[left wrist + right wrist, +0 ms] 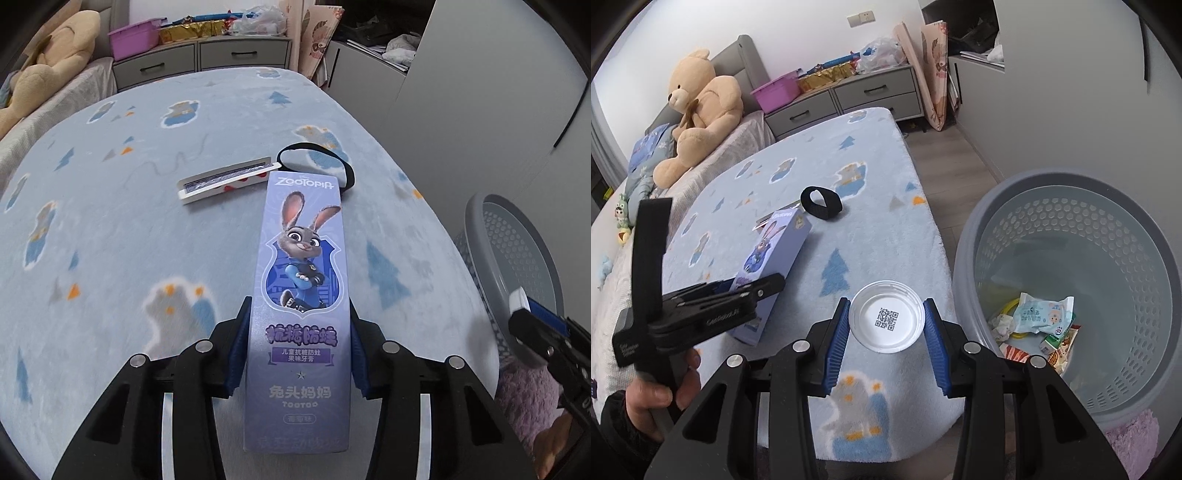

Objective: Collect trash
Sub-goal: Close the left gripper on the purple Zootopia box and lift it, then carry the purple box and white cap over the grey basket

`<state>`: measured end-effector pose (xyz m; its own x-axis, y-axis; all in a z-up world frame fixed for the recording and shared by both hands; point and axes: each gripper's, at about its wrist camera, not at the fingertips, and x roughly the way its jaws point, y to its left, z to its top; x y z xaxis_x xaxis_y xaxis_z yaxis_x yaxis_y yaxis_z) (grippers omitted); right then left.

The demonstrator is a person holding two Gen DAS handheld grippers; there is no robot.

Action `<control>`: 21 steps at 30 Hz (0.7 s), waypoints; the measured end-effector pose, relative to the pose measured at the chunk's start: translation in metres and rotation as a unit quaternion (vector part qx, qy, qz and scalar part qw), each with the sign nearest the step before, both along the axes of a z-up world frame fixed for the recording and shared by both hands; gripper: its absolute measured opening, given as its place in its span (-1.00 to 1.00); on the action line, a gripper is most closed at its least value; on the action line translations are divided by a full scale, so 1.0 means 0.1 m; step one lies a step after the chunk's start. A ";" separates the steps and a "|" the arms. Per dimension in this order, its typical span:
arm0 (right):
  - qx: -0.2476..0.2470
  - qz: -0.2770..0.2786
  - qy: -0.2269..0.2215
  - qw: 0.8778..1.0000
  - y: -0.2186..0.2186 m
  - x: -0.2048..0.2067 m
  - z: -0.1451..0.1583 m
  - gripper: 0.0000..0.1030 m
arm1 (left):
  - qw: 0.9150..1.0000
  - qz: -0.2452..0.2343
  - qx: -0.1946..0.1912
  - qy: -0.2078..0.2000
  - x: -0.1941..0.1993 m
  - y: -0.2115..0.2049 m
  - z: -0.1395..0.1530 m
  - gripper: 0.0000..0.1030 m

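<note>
Purple toothpaste box [301, 295] clamped across short width by left gripper [299, 354]; long axis runs straight out along fingers, far end over blue blanket [129, 229]. Right gripper [886, 347] holds white plastic lid [886, 320], pads on rim either side, lid above blanket edge. Grey perforated bin [964, 280] sits just off bed on right-hand side, some wrappers already inside. Right hand nearer bin. Box likely must swing rightward, past right gripper, to drop.
</note>
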<state>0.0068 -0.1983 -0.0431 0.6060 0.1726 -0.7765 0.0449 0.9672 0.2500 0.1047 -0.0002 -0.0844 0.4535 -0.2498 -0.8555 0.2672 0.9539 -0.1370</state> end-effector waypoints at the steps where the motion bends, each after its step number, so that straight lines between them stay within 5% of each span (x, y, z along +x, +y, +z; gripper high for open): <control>1: 0.000 0.001 0.000 1.000 0.01 -0.02 0.00 -0.24 | 1.000 0.001 0.002 -0.005 -0.07 0.01 0.03 -0.14; 13: -0.005 -0.006 -0.018 1.000 -0.03 -0.37 0.16 -0.24 | 0.997 -0.009 0.006 -0.073 -0.78 -0.09 0.47 -0.13; 21: -0.014 -0.044 -0.031 0.998 -0.49 -0.59 0.26 -0.24 | 0.994 -0.054 -0.005 -0.098 -0.96 -0.65 0.66 -0.13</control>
